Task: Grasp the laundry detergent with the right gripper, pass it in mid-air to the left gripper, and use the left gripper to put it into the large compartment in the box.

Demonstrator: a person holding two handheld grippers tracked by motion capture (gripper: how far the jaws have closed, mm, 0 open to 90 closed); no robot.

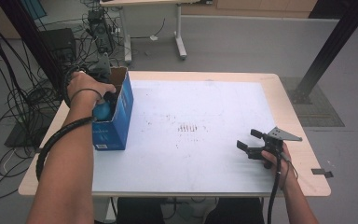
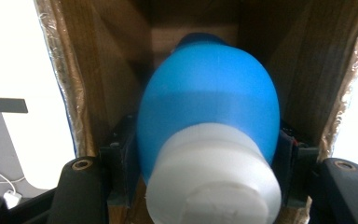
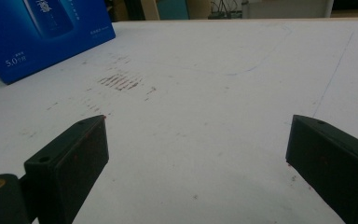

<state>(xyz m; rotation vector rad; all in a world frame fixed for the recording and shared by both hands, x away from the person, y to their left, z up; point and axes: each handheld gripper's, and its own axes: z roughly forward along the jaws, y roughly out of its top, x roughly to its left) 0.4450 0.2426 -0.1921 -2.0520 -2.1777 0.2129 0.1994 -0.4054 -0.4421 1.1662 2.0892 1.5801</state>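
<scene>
Holding a blue bottle (image 2: 209, 107) with a white cap inside the open mouth of the blue carton (image 1: 116, 116), my left tongs (image 2: 209, 154) are pinching its body from both sides, the pads pressing on the blue plastic just behind the cap. In the left gripper view the bottle is sitting between the brown cardboard walls, base pointing deeper in and cap toward me; I cannot tell whether it is going into the carton or coming out, so I am judging the step as roughly midway: the bottle is partly within the box, it is not yet resting free in it, nor is it out on the tabletop (image 1: 196, 121). In the high view my left hand (image 1: 86, 88) is hovering over the carton's open top at the left rear of the tabletop, a bit of blue showing beneath it. My right tongs (image 1: 251, 140) are lying idle near the right front edge, jaws spread wide with nothing between them, well apart from the carton. The white sheet covering the tabletop is showing a patch of reddish-brown smudges near its middle, with pale wood at the borders. Beyond, the grey floor is carrying tangled black cables at the left, another table's legs at the back, and a dark frame post at the right.
</scene>
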